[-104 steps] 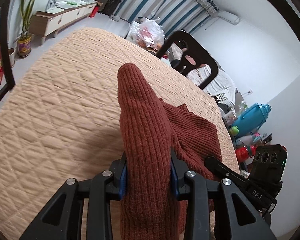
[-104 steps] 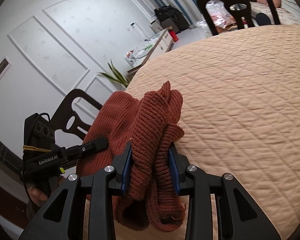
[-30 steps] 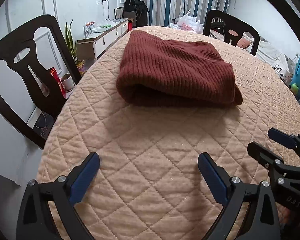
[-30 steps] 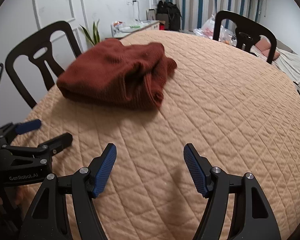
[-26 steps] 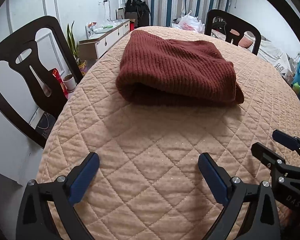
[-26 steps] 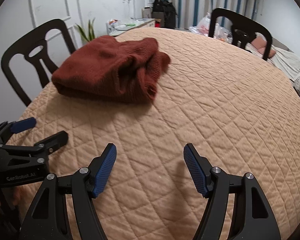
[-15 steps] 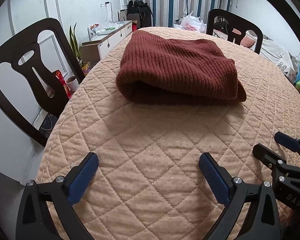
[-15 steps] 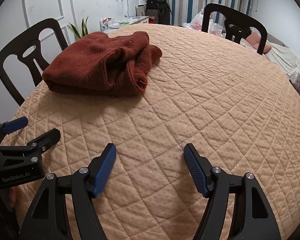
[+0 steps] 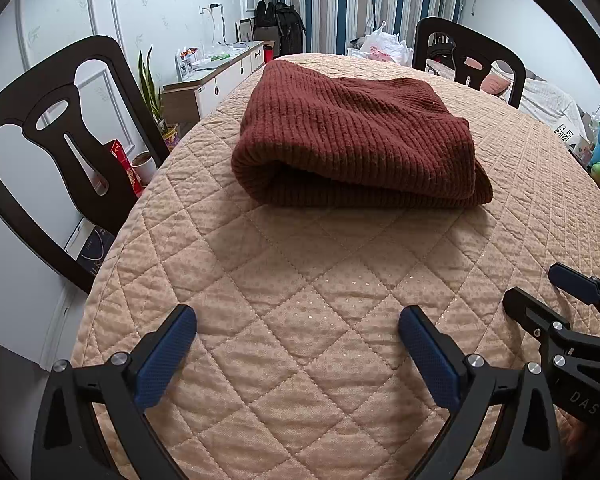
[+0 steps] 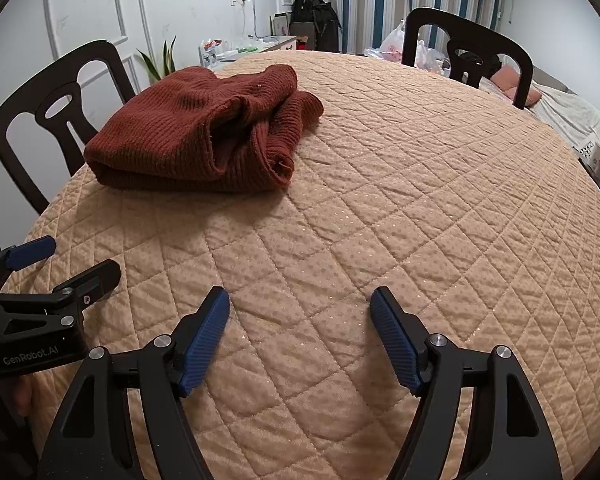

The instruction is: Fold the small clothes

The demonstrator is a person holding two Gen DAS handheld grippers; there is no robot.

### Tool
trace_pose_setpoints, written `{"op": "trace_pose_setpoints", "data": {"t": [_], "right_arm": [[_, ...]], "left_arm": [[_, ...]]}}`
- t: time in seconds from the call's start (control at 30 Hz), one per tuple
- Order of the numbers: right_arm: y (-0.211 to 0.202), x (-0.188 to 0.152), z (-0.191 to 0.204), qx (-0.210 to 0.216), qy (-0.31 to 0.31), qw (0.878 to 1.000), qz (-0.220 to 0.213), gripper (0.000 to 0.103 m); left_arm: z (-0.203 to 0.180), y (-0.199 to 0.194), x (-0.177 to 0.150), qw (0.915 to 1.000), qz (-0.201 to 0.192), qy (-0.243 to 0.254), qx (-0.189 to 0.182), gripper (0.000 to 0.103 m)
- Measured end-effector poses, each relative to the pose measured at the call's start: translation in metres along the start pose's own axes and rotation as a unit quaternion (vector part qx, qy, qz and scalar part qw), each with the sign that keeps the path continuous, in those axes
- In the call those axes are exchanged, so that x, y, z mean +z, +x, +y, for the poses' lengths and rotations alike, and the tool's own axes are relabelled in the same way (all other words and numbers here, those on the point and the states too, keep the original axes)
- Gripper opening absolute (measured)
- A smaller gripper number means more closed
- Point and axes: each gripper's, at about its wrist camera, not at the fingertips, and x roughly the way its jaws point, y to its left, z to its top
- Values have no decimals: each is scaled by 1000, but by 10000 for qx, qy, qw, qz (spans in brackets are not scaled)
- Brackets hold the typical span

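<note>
A rust-brown ribbed knit garment [image 9: 352, 136] lies folded in a thick bundle on the quilted tan table cover [image 9: 300, 280], toward the table's far left part. In the right wrist view the same garment [image 10: 204, 128] shows its loose layered edges facing right. My left gripper [image 9: 298, 326] is open over bare cover, well short of the garment, with nothing between its blue pads. My right gripper [image 10: 300, 306] is open too and empty, to the right of the left one. Each gripper shows at the edge of the other's view: the right gripper [image 9: 544, 292], the left gripper [image 10: 66, 258].
Dark wooden chairs stand at the left [image 9: 60, 152] and at the far side [image 9: 468, 56]. A low cabinet [image 9: 216, 80] with clutter, a potted plant [image 9: 152, 92] and bags sit by the wall. The table edge [image 9: 100, 280] drops off at the left.
3.5 s ago both grippers were shut on the garment and holding it up. Now it lies folded on the table, both grippers are open and have pulled back toward the near edge.
</note>
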Motion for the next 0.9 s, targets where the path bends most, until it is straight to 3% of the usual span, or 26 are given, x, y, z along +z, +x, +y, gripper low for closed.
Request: {"op": "trace_pose_setpoints", "data": {"t": [0.13, 0.9], "right_arm": [[1, 1, 3, 5, -62, 10000, 22, 78], [2, 2, 3, 20, -49, 10000, 18, 78]], "left_arm": [[0, 0, 0, 10000, -1, 1, 1, 103], [0, 0, 0, 10000, -1, 0, -1, 103]]}}
